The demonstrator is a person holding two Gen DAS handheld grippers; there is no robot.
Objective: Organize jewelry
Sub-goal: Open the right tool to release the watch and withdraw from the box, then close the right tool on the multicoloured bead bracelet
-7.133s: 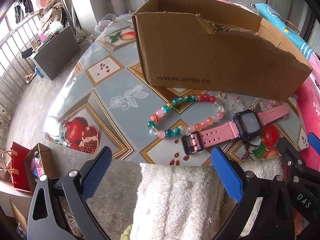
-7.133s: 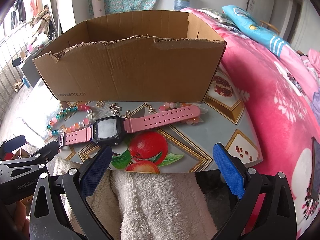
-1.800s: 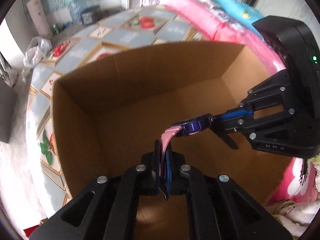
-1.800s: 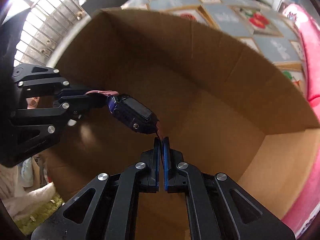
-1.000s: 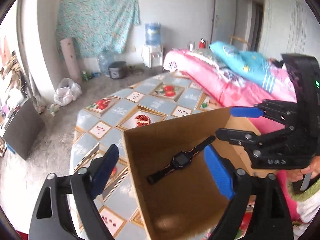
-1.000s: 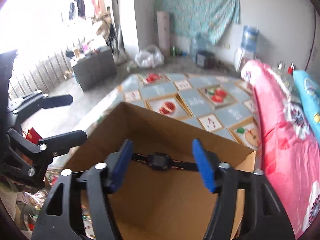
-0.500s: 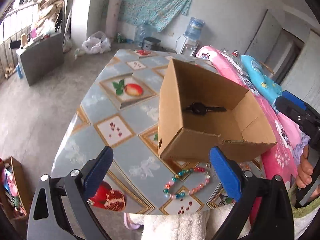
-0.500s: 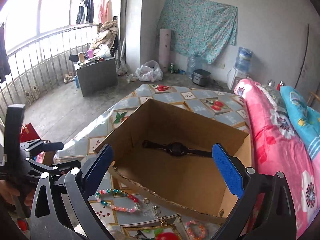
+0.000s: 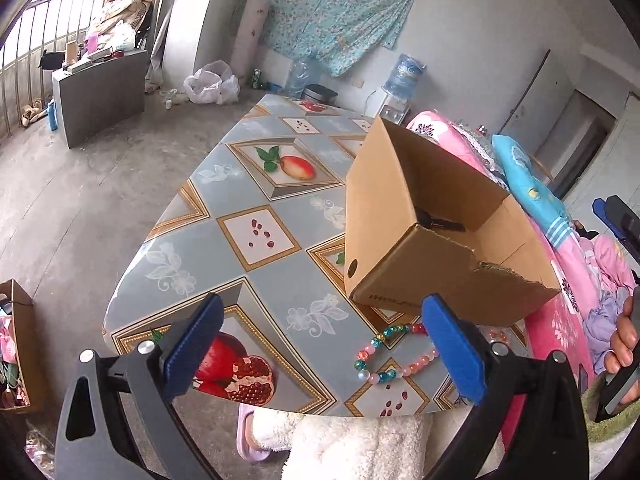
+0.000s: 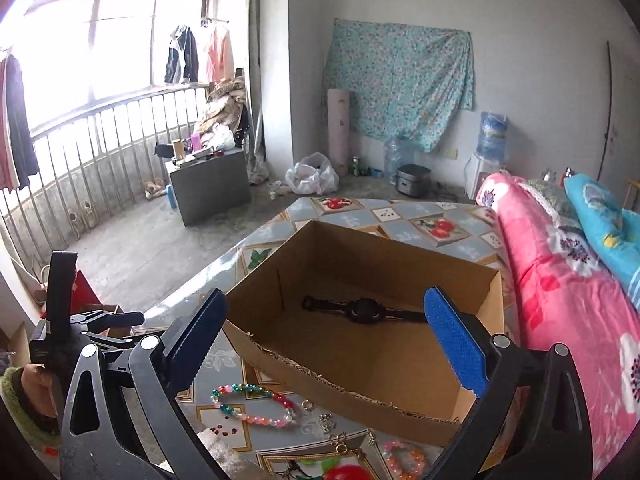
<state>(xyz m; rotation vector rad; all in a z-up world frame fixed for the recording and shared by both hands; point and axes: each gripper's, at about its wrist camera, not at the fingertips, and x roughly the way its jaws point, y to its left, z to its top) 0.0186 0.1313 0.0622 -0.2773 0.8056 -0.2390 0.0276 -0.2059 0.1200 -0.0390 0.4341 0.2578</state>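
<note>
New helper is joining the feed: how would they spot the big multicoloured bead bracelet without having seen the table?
Find the open cardboard box on the fruit-patterned table. On the table just outside its torn front wall lies the large bead bracelet, an open loop. Its beads mix teal, pink, red and clear, unlike the smaller pink-orange bracelet and metal charms to its right.

Bare grey concrete floor (image 9: 80, 184); plain whitish walls, one hung with a teal floral cloth (image 10: 400, 80). Bright daylight through a large curved window (image 10: 100, 48) behind a pale metal railing (image 10: 100, 152). Grey box-shaped cabinet (image 10: 210, 184) by the railing; bed with pink floral quilt (image 10: 560, 280) alongside.
</note>
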